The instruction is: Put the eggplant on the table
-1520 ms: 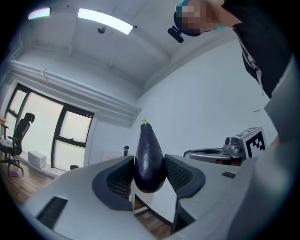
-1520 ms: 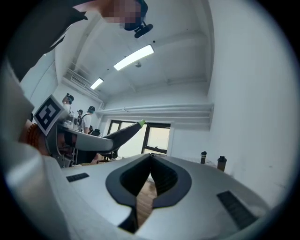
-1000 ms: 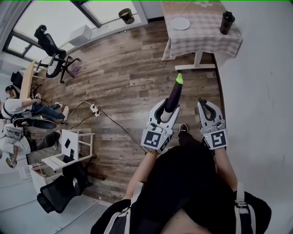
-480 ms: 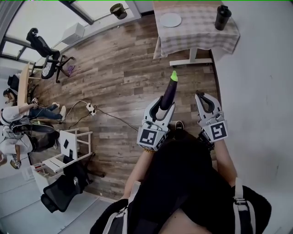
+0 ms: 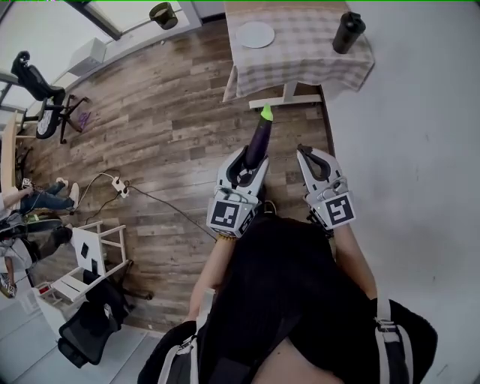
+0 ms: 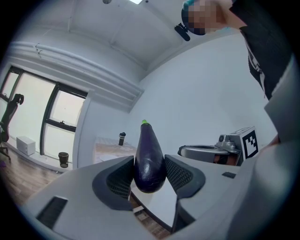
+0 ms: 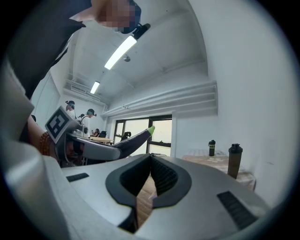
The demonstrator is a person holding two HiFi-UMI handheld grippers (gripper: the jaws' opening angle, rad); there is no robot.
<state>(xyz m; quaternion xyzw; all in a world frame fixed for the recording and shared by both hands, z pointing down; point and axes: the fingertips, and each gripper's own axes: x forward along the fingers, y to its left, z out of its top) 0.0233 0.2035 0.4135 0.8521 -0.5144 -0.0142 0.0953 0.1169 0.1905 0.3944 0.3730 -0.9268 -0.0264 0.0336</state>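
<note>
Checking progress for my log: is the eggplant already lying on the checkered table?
No, the eggplant is clamped in the left gripper over the wooden floor, short of the table.

A: Upper centre, head view?
B: Table (image 5: 300, 46) under a checked cloth (image 5: 247, 79); white pedestal foot (image 5: 289, 100) flat on the floor.
A: On the cloth?
B: Pale round plate (image 5: 255, 34) near the left edge. Dark lidded bottle (image 5: 343, 32) upright near the right edge, well apart from the plate. Second dark bottle (image 7: 212, 147) farther back, seen only from the right gripper view.
A: Below the table?
B: Wood-plank floor (image 5: 165, 135). Directly on it: white power strip (image 5: 116, 182) with trailing cable (image 5: 161, 196); white stool (image 5: 90, 259) at lower left; black office chair (image 5: 37, 86) at upper left; dark bin (image 5: 163, 13) on the window side.
</note>
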